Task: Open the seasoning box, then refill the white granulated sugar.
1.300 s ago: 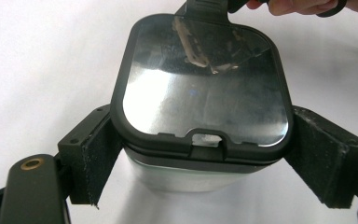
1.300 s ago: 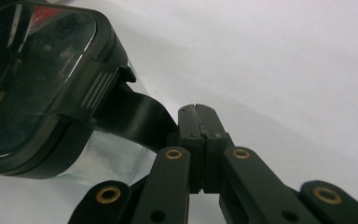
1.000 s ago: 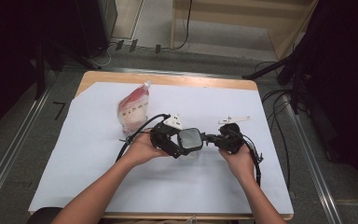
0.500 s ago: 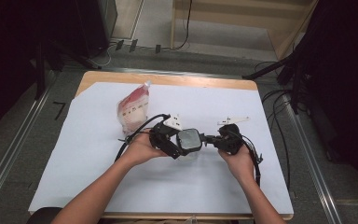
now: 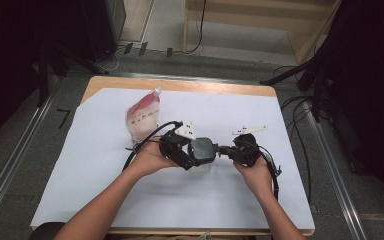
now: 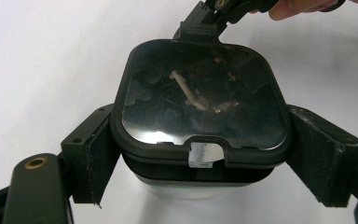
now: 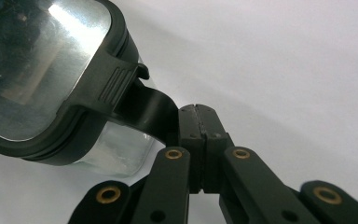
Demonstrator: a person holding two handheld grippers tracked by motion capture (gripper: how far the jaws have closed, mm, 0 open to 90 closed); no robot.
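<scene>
The container (image 6: 200,182) has a clear, slightly frosted plastic body under a black plastic lid (image 6: 200,100); the lid's rim is matt, its centre panel glossy enough to mirror things. A ribbed matt black latch tab (image 7: 116,84) sits on the lid's edge. Both the left gripper (image 6: 200,158) and right gripper (image 7: 198,140) are matt black plastic with brass-coloured rivets. Beneath the container lies smooth white paper (image 5: 100,175) over a wooden table (image 5: 180,85). Beyond the container, a shiny plastic pouch (image 5: 142,117).
</scene>
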